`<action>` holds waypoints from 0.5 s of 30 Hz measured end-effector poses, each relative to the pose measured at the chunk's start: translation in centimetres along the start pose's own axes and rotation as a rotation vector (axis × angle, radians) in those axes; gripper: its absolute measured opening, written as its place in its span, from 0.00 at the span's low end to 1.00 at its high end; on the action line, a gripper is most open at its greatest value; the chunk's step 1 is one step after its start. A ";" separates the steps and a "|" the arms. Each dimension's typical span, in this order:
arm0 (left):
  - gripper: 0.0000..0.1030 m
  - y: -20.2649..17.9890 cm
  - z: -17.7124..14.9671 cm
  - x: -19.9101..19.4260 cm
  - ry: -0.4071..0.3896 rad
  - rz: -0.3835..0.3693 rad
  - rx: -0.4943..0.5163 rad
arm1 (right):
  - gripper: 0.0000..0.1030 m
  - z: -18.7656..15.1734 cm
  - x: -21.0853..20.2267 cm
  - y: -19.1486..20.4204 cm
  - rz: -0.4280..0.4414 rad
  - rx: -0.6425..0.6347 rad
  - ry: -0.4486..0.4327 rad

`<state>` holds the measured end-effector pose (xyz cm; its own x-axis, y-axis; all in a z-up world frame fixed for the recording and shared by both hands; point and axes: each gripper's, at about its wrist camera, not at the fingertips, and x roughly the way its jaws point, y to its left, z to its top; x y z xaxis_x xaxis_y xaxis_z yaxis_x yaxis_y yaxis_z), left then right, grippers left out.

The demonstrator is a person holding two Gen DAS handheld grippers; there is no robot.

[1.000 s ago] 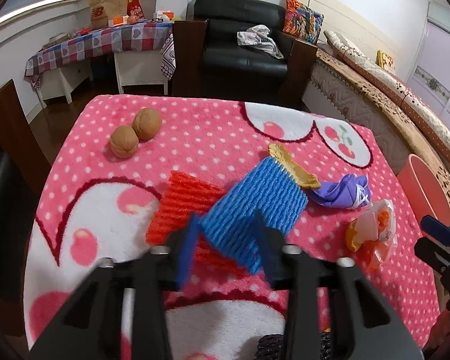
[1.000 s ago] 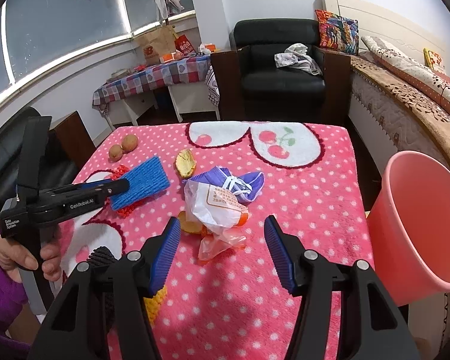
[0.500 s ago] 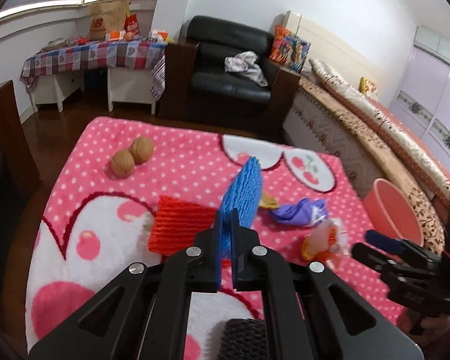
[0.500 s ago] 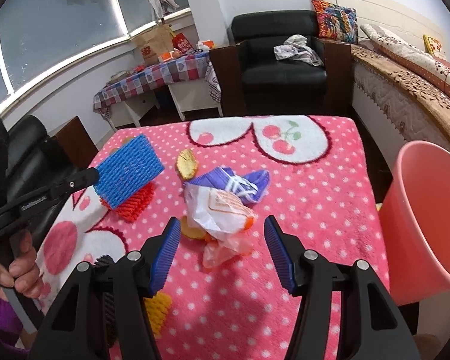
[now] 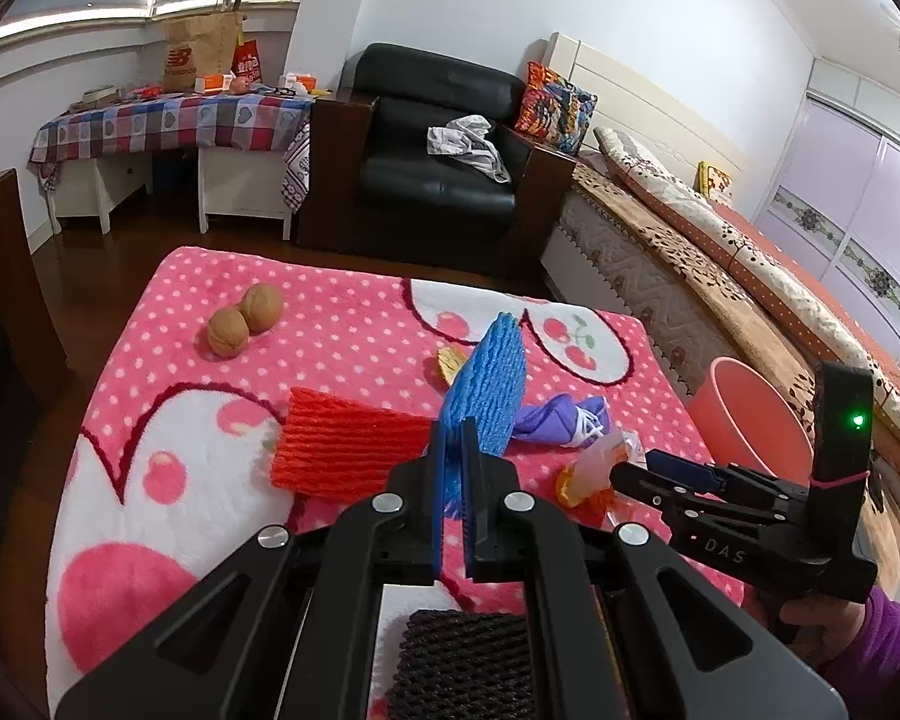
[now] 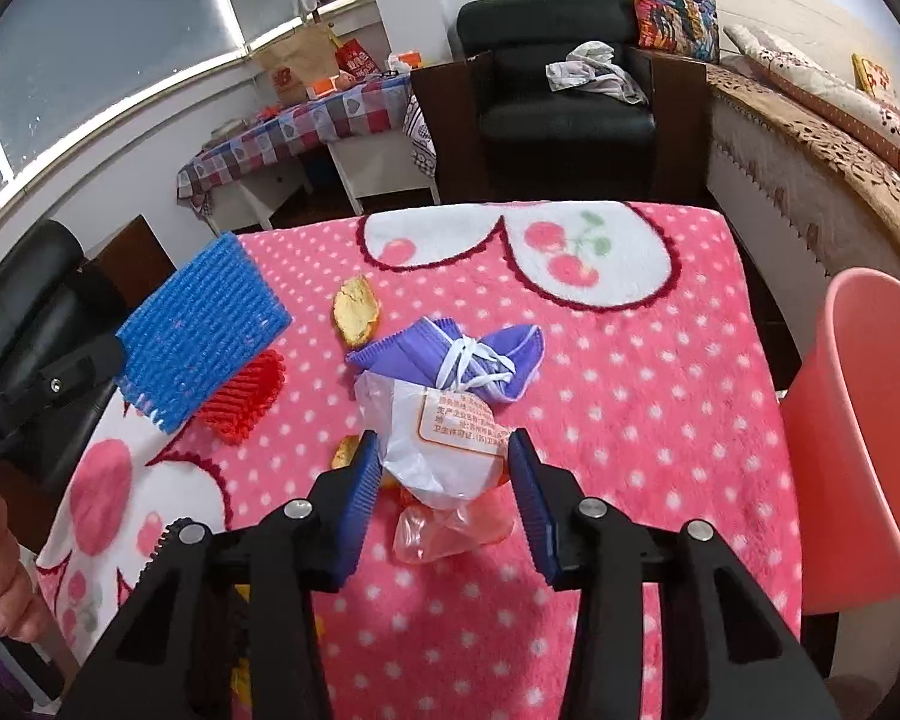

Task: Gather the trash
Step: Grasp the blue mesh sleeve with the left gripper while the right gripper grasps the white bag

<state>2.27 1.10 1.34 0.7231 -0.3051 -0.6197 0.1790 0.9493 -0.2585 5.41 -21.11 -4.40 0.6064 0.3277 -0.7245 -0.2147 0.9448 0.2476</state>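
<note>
Pinching the blue foam net [image 5: 489, 384] tight in the left gripper [image 5: 455, 438] with the jaws squeezed flat on its bottom edge. Held up in the air over the pink dotted blanket [image 6: 660, 390], standing on its edge and leaning a little. Right under it, lying flat on the blanket, a red foam net [image 5: 342, 450].

Closing the right gripper [image 6: 444, 450] around a white plastic bag [image 6: 450, 426] — bag between the two blue pads, one pad at each side, not squashed yet. Some orange, see-through plastic [image 6: 450, 531] poking out under the bag, close to the camera. Touching the far end of the bag, a crumpled purple mask [image 6: 450, 348] with white strings. Just beside the mask, to the left, a bit of yellow peel [image 6: 357, 315].

Down near the left gripper's camera, a black foam net [image 5: 462, 660], partly hidden by the gripper's arms. Far off by the other end of the blanket, two walnuts [image 5: 246, 321] touching each other, well apart from the trash.

Off the right edge of the blanket and lower down, a pink bin [image 6: 858, 450], standing open at the top.

Holding each gripper, a person's hand — one at the bottom left of the right view [image 6: 0, 576], one with a purple sleeve at the bottom right of the left view [image 5: 810, 618].

Farther back, a black armchair [image 5: 438, 138] with a crumpled cloth on its seat, a table with a checked cloth [image 5: 174, 126], and a long bed [image 5: 750, 252] on the right.
</note>
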 end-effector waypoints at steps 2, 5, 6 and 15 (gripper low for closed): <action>0.04 -0.3 0.0 0.0 0.000 -0.005 0.003 | 0.28 -0.1 -0.4 -0.1 0.002 -0.003 -0.006; 0.04 -1.1 0.1 -0.3 -0.009 -0.017 0.010 | 0.07 -0.2 -1.5 -0.5 0.012 0.011 -0.026; 0.04 -1.3 0.1 -0.4 -0.012 -0.020 0.012 | 0.03 -0.3 -1.8 -0.6 0.009 0.012 -0.029; 0.04 -4.5 0.6 -0.8 -0.029 -0.063 0.054 | 0.02 -0.3 -6.3 -2.3 -0.002 0.050 -0.126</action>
<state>1.28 -2.92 3.43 0.7280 -0.3629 -0.5816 0.2599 0.9312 -0.2557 1.84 -25.35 -0.57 0.6991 0.3210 -0.6389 -0.1769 0.9434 0.2805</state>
